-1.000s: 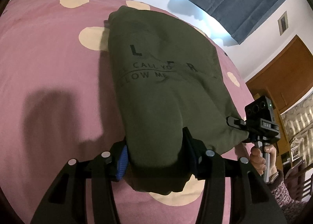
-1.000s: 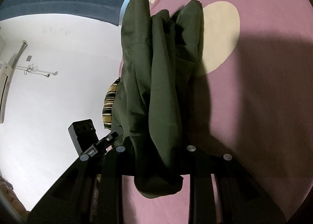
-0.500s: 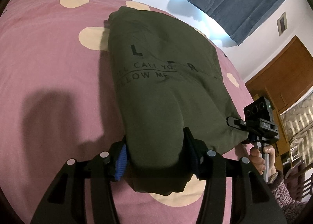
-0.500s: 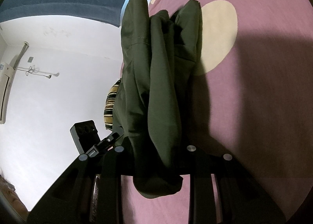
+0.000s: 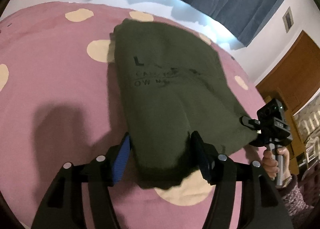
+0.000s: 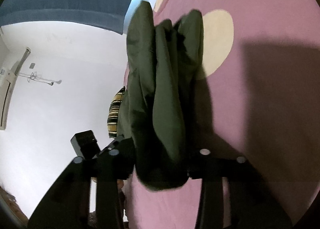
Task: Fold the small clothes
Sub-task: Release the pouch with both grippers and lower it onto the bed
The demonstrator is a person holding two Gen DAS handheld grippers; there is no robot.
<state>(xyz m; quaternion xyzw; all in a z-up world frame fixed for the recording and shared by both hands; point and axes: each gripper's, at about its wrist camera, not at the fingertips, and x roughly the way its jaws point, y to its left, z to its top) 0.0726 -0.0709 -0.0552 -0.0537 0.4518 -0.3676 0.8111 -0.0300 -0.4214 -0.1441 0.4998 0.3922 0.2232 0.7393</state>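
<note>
- The olive garment, already folded into a narrow bundle with dark lettering on top, lies on the pink spotted bed, running from about 12 o'clock down to 6 o'clock in the left wrist view.
- The left tool straddles the bundle's near end; its jaws are opening, cloth between them, and the blue pad at 8 o'clock stands clear of the fabric.
- The right tool sits at the near right corner (seen at 3 o'clock from the left wrist); its jaws are opening too, with the thick folded edge between them, and I cannot tell whether a pad touches it yet.
- The step in hand looks like the release after a fold has been laid down.
- Next, both tools need to back straight off without dragging the cloth, then take a fresh hold or pat the bundle flat.
</note>
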